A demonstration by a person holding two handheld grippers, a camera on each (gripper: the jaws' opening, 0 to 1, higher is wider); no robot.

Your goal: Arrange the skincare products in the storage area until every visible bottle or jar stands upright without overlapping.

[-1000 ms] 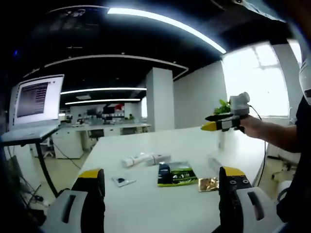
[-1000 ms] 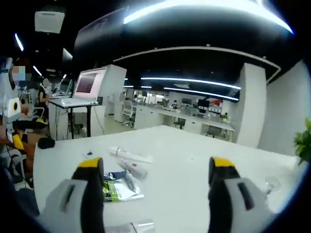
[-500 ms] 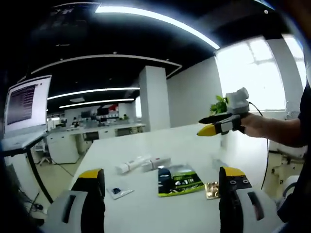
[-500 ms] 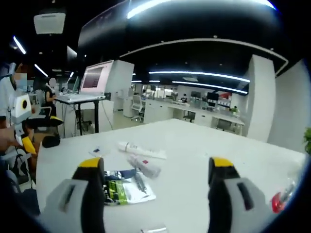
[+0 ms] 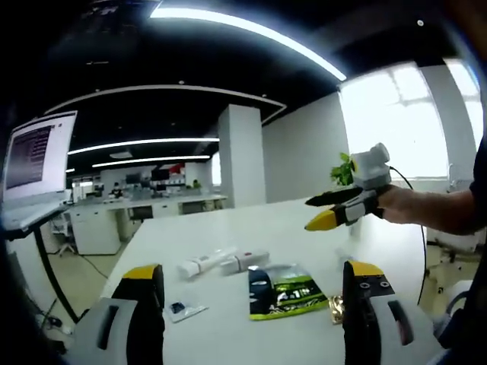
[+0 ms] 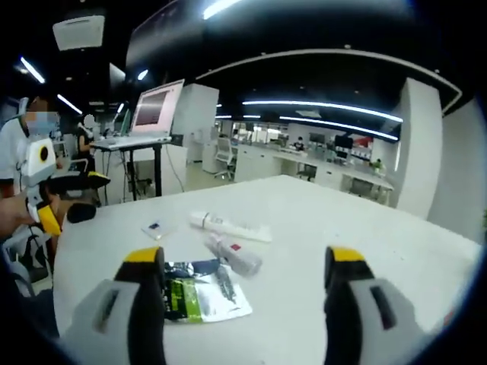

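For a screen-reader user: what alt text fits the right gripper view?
Open right gripper held above a white table, where two white tubes lie flat beside a green-and-black sachet and a small packet. The left gripper enters at the left edge.

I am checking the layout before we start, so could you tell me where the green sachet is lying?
The green sachet lies flat on the white table, just right of the two white tubes in the left gripper view.
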